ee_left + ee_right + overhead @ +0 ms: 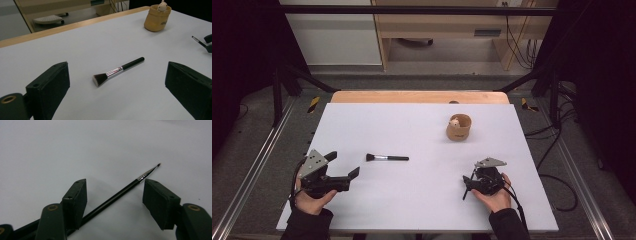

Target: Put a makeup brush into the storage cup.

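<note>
Right gripper view, thin brush (pixel 117 195) between parted jaws, unclamped

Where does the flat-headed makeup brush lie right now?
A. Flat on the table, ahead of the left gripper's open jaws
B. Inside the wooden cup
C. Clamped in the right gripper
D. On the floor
A: the makeup brush lies flat on the table, apart from the left gripper, whose jaws stand wide.
</note>
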Demonstrator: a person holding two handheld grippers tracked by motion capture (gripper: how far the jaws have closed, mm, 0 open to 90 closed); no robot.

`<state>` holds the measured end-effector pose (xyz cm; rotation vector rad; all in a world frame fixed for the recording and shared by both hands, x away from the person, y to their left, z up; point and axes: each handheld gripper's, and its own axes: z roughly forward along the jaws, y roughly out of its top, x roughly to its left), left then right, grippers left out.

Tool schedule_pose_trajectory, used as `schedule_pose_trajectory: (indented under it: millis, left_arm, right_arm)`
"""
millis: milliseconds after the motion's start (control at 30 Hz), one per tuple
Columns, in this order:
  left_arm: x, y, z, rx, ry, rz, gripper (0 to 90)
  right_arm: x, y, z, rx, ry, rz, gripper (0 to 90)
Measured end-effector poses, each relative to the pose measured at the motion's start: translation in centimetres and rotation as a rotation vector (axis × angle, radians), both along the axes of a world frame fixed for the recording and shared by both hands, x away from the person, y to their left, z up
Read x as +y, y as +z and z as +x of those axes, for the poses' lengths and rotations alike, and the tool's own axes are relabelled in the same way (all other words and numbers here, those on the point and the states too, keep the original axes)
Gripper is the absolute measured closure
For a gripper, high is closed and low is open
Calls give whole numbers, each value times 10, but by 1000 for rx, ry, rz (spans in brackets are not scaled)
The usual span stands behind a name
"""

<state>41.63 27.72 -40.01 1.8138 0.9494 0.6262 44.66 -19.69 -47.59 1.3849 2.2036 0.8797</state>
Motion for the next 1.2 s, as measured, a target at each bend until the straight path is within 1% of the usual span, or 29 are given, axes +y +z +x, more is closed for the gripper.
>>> schedule_pose_trajectory:
  millis: [33, 67, 100, 133, 233, 433, 567, 700, 767, 833, 867, 1033, 1200]
  left_arm:
    - [0, 0, 0, 0, 0, -1, 48]
    - [0, 0, 0, 0, 0, -1, 49]
    - [0, 0, 0, 1, 0, 0, 49]
    - [0, 0, 0, 2, -2, 7, 49]
    - [0, 0, 0, 2, -3, 7, 49]
    - [0, 0, 0, 2, -3, 6, 50]
    - [0, -1, 0, 3, -3, 6, 50]
    - [-1, -1, 1, 5, -4, 9, 50]
    - [-1, -1, 1, 6, -5, 9, 50]
    - [-2, -1, 0, 6, -7, 8, 50]
    - [-2, -1, 0, 6, -7, 9, 49]
    - [-1, -1, 0, 6, -6, 4, 50]
    - [-1, -1, 0, 3, -5, 2, 52]
  right_arm:
    - [0, 0, 0, 8, 8, 1, 387]
    - [0, -1, 0, 5, 15, -8, 399]
    - [1, -2, 0, 12, 11, -12, 407]
    - [1, -1, 0, 16, 12, -2, 419]
    - [1, -1, 0, 16, 11, -3, 446]
    - [-1, 0, 0, 13, 19, -13, 543]
    - [-1, 1, -1, 24, 17, -6, 586]
    - [-2, 1, -1, 24, 16, -12, 637]
    - [-2, 2, -1, 34, 9, -8, 663]
    - [-2, 3, -1, 37, 6, -8, 677]
    - [-3, 2, -1, 30, 13, -18, 682]
    - [-4, 3, -2, 45, 6, -6, 716]
    - [-6, 4, -2, 45, 12, -21, 744]
